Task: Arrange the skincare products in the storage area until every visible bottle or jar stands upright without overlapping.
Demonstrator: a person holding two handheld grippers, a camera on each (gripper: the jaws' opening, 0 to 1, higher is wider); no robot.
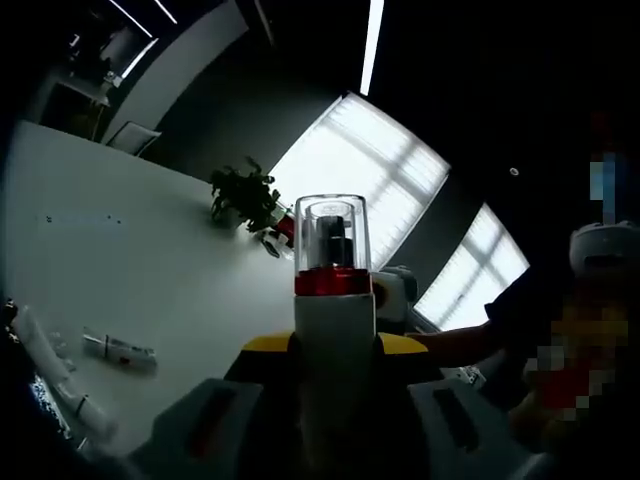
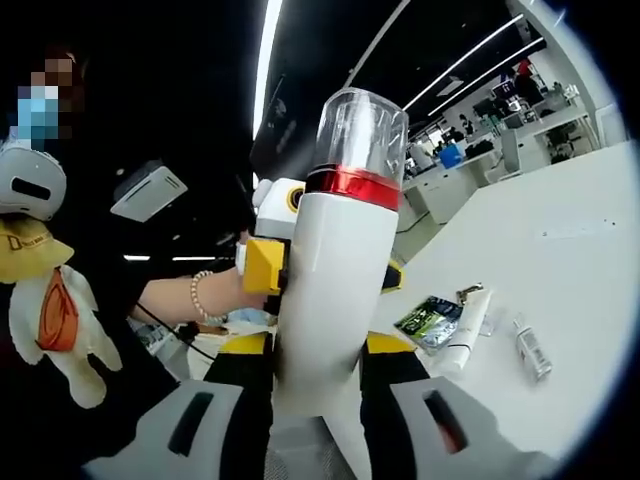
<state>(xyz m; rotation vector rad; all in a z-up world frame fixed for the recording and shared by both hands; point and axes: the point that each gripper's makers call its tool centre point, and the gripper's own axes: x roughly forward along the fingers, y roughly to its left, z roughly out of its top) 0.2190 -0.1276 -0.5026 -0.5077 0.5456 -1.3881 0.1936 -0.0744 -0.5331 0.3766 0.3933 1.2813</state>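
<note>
White table (image 2: 580, 260), both hand-held grippers (image 1: 330, 425) (image 2: 318, 425) apparently clamped on one white bottle (image 2: 335, 300), base hidden.

white bottle (image 2: 335, 300), red band, clear cap

Obscured and cropped items, both views

White bottle (image 2: 335, 300) is hiding its own base behind the jaws at 6 o'clock; labels on the small tube (image 1: 120, 349) and dark sachet (image 2: 428, 322) are reading too small to tell; a white tube (image 1: 50, 375) is running off at 8 o'clock.
</note>
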